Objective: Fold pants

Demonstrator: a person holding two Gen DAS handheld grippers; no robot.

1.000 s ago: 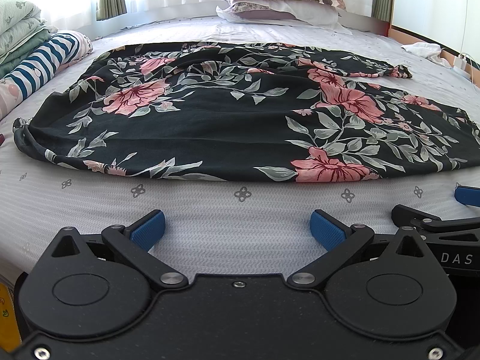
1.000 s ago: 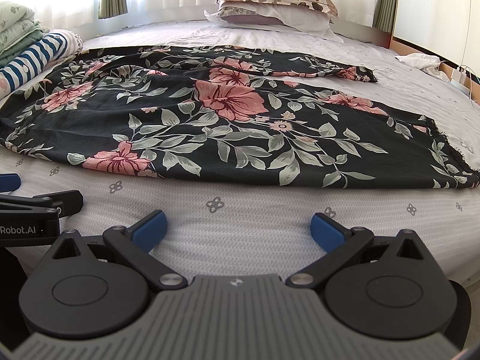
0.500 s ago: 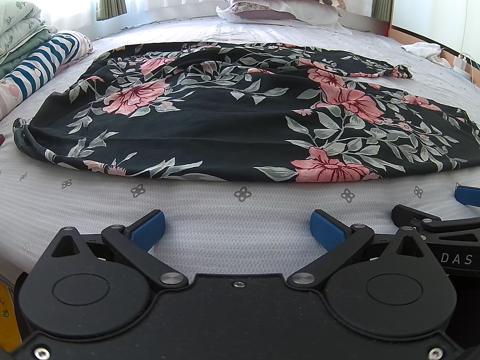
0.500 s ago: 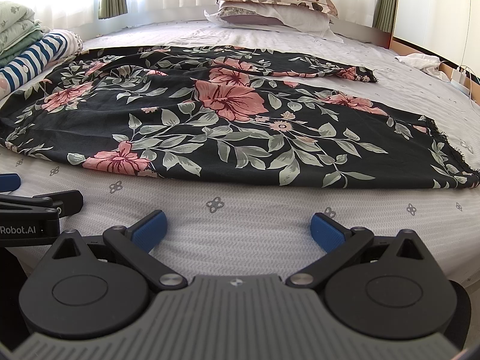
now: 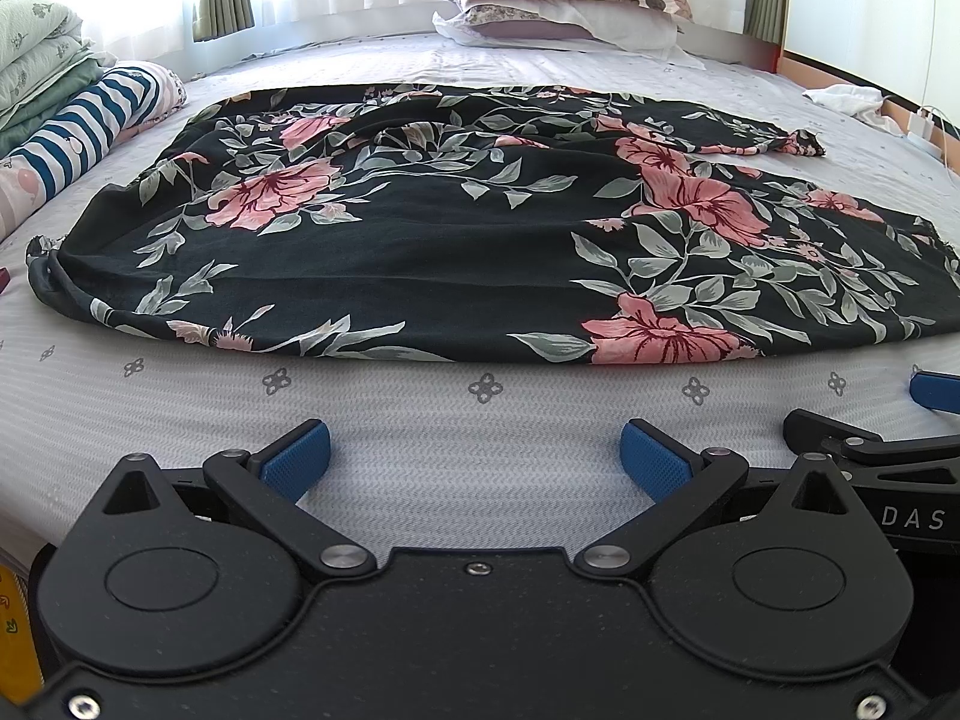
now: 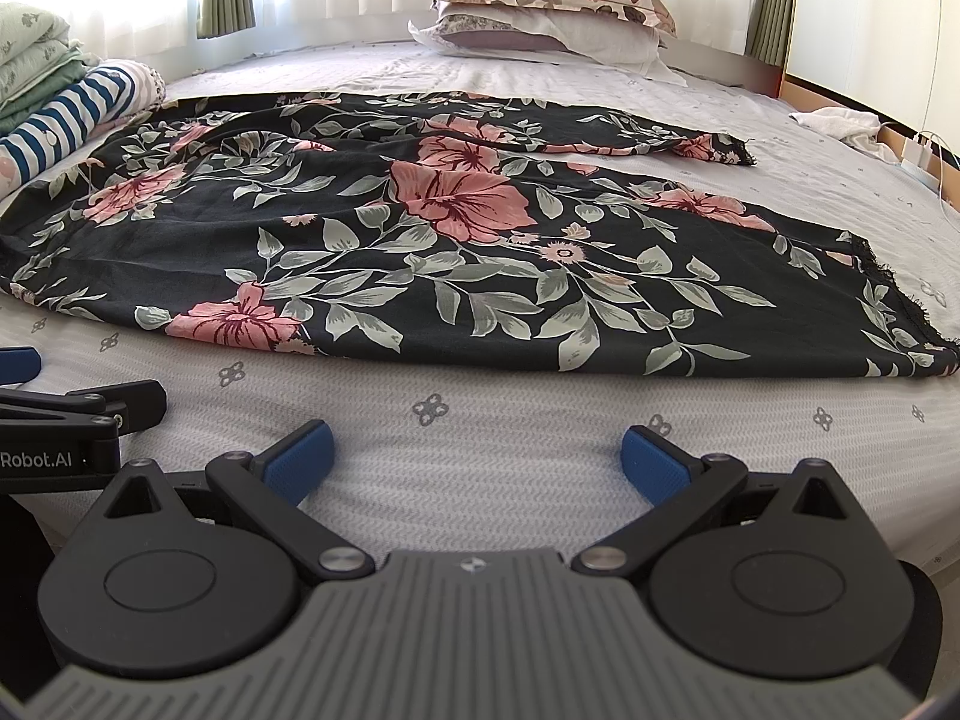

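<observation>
Black pants (image 5: 420,240) with pink flowers and grey-green leaves lie spread flat across the bed, waist to the left, legs running right. In the right wrist view the same pants (image 6: 480,252) end in a lace-trimmed hem at the right. My left gripper (image 5: 476,456) hovers open over bare sheet just short of the pants' near edge, nothing between its blue pads. My right gripper (image 6: 474,456) is likewise open and empty, near the front edge of the bed. Each gripper shows at the side of the other's view.
The bed (image 5: 480,408) has a light patterned sheet. Stacked pillows (image 5: 564,6) sit at the head. Folded bedding and a striped roll (image 5: 90,120) lie along the left side. A white cloth (image 6: 840,120) and a charger with cable lie at the far right by the wall.
</observation>
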